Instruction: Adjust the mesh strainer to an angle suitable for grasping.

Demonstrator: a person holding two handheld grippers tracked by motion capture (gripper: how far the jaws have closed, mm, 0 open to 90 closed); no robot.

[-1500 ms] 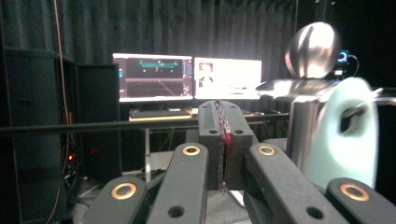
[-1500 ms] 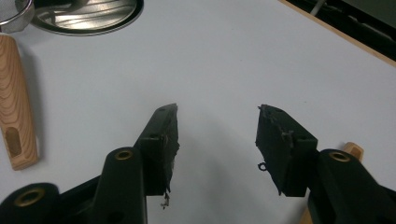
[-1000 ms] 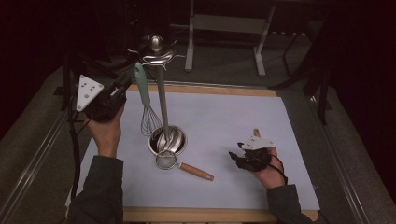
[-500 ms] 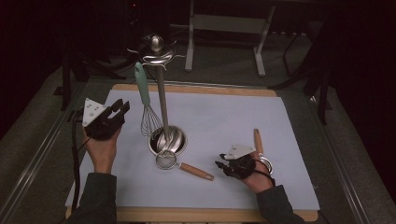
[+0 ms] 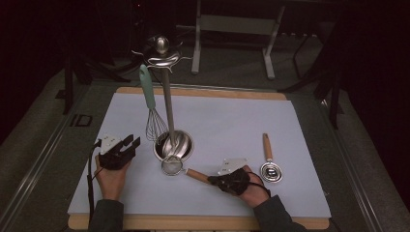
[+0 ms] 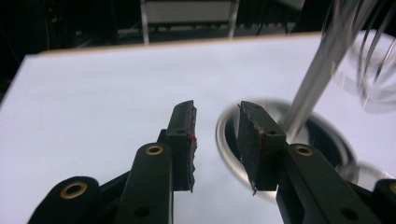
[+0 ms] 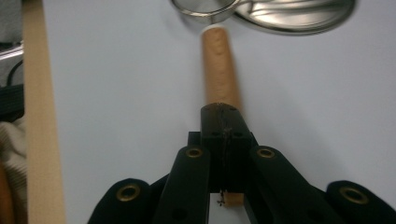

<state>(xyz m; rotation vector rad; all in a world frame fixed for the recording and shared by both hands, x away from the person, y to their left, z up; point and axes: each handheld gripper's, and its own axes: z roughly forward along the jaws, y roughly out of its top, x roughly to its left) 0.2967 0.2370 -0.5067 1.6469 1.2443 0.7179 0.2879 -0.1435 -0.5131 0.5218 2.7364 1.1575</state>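
Hidden and cut off

Your right gripper [image 7: 223, 122] covers the sieve handle's [image 7: 219, 65] near end; the sieve's ring [image 7: 205, 10] is cropped, and the whisk [image 6: 369, 51] is blurred.

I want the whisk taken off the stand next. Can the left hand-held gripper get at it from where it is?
Probably yes. The left hand-held gripper is open and empty, and the whisk hangs just beyond it over bare mat; only the stand's base sits close by.

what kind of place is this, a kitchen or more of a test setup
Probably a staged recording bench, not a kitchen: a white mat on a board, a utensil stand with a whisk, and dark metal frames behind.
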